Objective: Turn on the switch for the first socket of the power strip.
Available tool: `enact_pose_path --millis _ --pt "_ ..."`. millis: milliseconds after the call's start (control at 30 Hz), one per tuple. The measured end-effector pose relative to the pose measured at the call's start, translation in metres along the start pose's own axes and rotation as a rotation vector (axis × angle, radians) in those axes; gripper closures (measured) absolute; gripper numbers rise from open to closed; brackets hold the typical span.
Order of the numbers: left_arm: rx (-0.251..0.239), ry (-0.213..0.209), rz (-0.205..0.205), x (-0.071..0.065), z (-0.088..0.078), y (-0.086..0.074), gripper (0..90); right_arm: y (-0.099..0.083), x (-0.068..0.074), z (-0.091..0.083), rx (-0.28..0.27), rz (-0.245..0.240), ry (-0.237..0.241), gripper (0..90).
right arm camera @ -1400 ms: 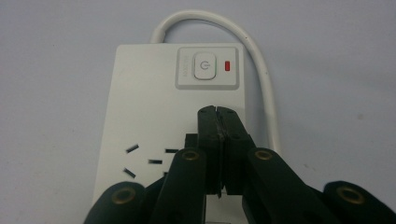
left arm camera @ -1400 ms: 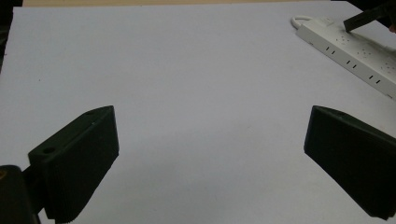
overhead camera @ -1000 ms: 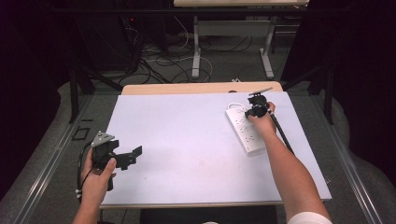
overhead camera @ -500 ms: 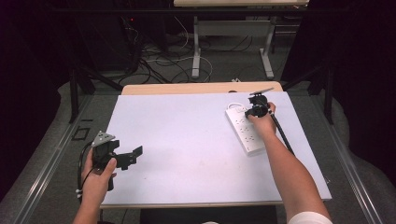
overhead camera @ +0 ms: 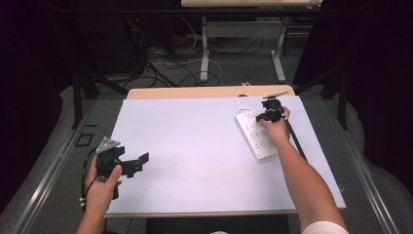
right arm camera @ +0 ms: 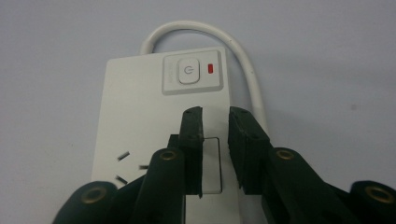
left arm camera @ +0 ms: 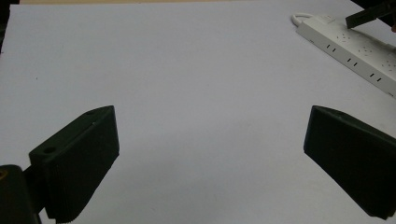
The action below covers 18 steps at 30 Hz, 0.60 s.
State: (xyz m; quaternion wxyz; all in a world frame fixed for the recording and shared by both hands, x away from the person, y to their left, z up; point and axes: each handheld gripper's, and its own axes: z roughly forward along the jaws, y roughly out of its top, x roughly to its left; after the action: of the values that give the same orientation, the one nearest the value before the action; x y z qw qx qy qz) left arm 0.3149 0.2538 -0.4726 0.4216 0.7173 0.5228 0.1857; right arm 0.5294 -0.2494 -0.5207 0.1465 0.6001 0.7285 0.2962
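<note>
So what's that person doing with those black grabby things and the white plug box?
A person holds a gripper in each hand at a white table. The right gripper sits over the white power strip, just below its switch with the little red light. Its fingers have just been opening a little, with only a narrow gap between them and nothing gripped. The left gripper waits near the table's front left corner, fingers wide apart and empty.

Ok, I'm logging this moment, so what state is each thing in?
Power strip: flat on the table, red switch light showing, no plug in the visible sockets.
Right gripper: over the strip, jaws just opening, narrow gap, nothing between.
Left gripper: jaws wide open, empty.
</note>
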Motion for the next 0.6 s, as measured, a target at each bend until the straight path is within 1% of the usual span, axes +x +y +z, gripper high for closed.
enact_pose_path --millis 233,467,600 --pt "0.001 0.0 -0.001 -0.0001 0.0 0.0 3.4 0.0003 0.0004 -0.0021 -0.008 0.004 0.002 66.9" --pt "0.001 0.0 -0.002 0.0 -0.0002 0.0 3.4 0.001 -0.0008 -0.0035 -0.011 -0.009 0.0 61.8" --pt "0.0 0.001 -0.002 0.0002 -0.0002 0.0 3.4 0.0014 0.0004 -0.0036 -0.007 -0.026 -0.002 59.3"
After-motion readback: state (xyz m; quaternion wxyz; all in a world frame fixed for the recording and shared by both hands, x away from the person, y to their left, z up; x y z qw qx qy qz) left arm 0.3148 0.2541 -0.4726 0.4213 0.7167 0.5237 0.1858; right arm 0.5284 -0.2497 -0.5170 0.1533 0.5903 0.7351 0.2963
